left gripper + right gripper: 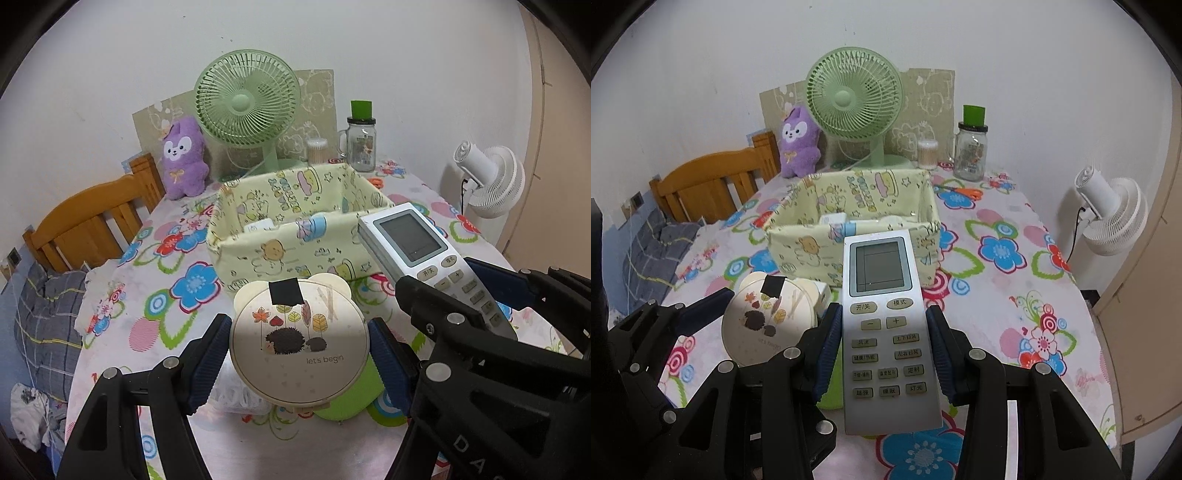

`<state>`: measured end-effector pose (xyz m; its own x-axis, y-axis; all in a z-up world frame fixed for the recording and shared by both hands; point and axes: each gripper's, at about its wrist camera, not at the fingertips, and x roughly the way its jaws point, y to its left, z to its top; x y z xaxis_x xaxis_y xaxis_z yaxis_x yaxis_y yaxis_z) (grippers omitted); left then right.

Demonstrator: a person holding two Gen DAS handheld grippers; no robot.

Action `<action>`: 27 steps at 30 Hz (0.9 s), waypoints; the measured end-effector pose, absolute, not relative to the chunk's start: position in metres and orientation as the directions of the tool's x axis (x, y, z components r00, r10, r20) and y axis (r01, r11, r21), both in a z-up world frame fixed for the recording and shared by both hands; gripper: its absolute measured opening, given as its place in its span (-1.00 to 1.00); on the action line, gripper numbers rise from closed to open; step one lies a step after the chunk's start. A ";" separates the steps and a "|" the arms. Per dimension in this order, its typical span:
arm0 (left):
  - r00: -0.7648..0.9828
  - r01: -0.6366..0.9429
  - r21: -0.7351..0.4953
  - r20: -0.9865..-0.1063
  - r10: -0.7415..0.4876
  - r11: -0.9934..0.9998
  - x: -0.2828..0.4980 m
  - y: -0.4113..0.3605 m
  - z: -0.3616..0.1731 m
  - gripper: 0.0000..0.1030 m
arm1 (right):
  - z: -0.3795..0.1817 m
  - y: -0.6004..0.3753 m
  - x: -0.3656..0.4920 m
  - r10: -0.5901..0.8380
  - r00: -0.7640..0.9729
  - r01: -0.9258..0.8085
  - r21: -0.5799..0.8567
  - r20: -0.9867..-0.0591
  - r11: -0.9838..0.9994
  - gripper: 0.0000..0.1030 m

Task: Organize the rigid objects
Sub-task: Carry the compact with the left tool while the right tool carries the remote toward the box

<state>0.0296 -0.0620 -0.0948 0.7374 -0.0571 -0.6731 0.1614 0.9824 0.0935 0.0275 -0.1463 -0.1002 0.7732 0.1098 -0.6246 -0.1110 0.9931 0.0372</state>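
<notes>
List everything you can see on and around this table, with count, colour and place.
round case: one, cream with hedgehog print, in left gripper
remote control: one, silver-grey, in right gripper
fabric bin: one, pale yellow, table centre
desk fan: one, green, behind bin
plush toy: one, purple, left of fan
glass jar: one, clear, green top, right of fan
floor fan: one, white, right of table
left gripper: black, shut on case
right gripper: black, shut on remote
</notes>
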 end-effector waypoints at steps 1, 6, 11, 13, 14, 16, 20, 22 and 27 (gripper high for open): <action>0.738 0.161 0.092 -0.672 -0.058 0.983 0.030 -0.061 -0.092 0.49 | -0.097 -0.145 0.028 0.110 0.774 -0.113 0.034 -0.624 0.993 -0.05; 0.746 0.154 0.094 -0.664 -0.053 0.984 0.034 -0.058 -0.081 0.49 | -0.086 -0.142 0.031 0.114 0.779 -0.116 0.036 -0.616 0.993 -0.05; 0.750 0.151 0.091 -0.660 -0.054 0.984 0.039 -0.055 -0.074 0.49 | -0.077 -0.140 0.037 0.114 0.781 -0.118 0.034 -0.614 0.992 -0.05; 0.753 0.150 0.090 -0.655 -0.055 0.985 0.041 -0.054 -0.071 0.49 | -0.073 -0.139 0.039 0.113 0.784 -0.117 0.033 -0.611 0.993 -0.05; 0.755 0.151 0.090 -0.653 -0.056 0.984 0.042 -0.054 -0.069 0.49 | -0.071 -0.139 0.039 0.112 0.786 -0.118 0.031 -0.607 0.993 -0.05; 0.761 0.154 0.087 -0.646 -0.062 0.984 0.046 -0.054 -0.065 0.49 | -0.067 -0.139 0.042 0.108 0.793 -0.117 0.025 -0.600 0.993 -0.05; 0.758 0.161 0.068 -0.647 -0.079 0.985 0.056 -0.051 -0.063 0.49 | -0.061 -0.137 0.050 0.106 0.792 -0.117 0.021 -0.601 0.993 -0.05; 0.756 0.161 0.064 -0.649 -0.082 0.985 0.061 -0.050 -0.062 0.49 | -0.061 -0.136 0.056 0.106 0.789 -0.116 0.022 -0.605 0.993 -0.05; 0.755 0.152 0.060 -0.651 -0.077 0.986 0.077 -0.048 -0.061 0.49 | -0.059 -0.135 0.072 0.109 0.787 -0.120 0.023 -0.607 0.993 -0.05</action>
